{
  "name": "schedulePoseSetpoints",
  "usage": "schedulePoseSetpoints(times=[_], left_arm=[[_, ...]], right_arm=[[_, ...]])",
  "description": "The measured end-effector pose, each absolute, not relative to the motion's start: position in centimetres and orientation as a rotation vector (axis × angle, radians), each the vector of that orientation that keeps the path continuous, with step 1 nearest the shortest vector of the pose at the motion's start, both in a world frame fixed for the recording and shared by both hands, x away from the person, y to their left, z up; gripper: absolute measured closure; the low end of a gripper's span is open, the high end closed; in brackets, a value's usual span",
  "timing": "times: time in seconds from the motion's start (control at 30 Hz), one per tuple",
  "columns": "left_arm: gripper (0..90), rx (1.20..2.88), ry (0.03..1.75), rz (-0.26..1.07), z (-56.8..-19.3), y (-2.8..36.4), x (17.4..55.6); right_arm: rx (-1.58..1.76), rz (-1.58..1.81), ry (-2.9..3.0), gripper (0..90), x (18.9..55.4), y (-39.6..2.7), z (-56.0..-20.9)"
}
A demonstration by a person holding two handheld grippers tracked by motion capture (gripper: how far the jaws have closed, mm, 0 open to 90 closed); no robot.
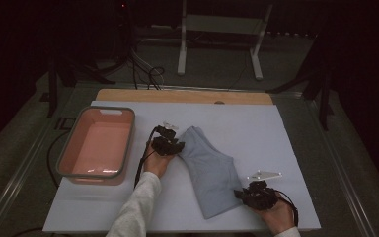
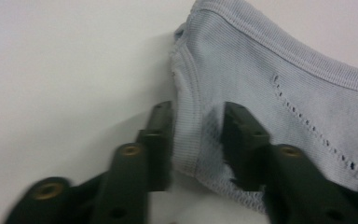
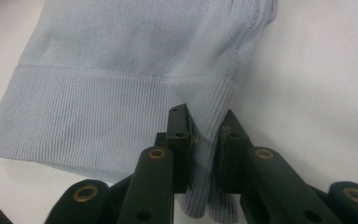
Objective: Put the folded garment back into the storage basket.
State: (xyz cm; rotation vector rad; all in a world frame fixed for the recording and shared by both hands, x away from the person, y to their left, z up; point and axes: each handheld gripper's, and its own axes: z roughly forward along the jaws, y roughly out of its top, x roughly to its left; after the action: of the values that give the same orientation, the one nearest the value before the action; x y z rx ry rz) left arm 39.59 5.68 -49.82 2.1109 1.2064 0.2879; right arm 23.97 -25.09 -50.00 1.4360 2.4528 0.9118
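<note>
A light blue knitted garment (image 1: 212,168) lies folded on the white board (image 1: 261,123), running from the middle toward the front edge. My left gripper (image 1: 177,146) is at its far left corner. In the left gripper view the ribbed edge of the garment (image 2: 284,93) fills the gap between the jaws of the left gripper (image 2: 198,109), pad to pad. My right gripper (image 1: 239,193) is at the near right corner. There the right gripper (image 3: 205,116) is shut on a pinched fold of the garment's (image 3: 98,70) ribbed hem.
A pink basin with a grey rim (image 1: 64,148) stands on the left part of the board, close to my left forearm. A wooden strip (image 1: 182,95) runs along the far edge. Behind the table are a white frame (image 1: 217,29) and cables on the floor.
</note>
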Motion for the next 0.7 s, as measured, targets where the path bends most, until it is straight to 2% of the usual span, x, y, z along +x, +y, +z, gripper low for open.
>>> schedulePoseSetpoints(times=[0.03,0.13,0.37,0.5,0.57,0.7], left_arm=[[76.4,2.126,1.195,0.287,-49.8,5.6,39.7],[84.7,2.165,1.152,0.306,-49.5,5.2,39.8],[86.6,2.146,1.152,0.425,-48.1,5.0,40.6],[85.8,2.144,1.154,0.423,-48.2,4.6,40.7],[79.5,2.147,1.158,0.412,-48.4,4.5,40.5],[47.2,2.105,1.181,0.374,-48.2,4.9,40.0]], right_arm=[[1.436,0.912,2.453,78.5,24.0,-25.1,-50.0],[1.435,0.912,2.454,78.5,24.0,-25.1,-50.0],[1.423,0.908,2.459,78.7,24.0,-25.1,-50.0],[1.422,0.906,2.460,78.6,24.0,-25.0,-49.9],[1.422,0.906,2.460,78.6,23.9,-25.1,-50.0],[1.421,0.906,2.460,78.6,23.9,-25.1,-50.0]])
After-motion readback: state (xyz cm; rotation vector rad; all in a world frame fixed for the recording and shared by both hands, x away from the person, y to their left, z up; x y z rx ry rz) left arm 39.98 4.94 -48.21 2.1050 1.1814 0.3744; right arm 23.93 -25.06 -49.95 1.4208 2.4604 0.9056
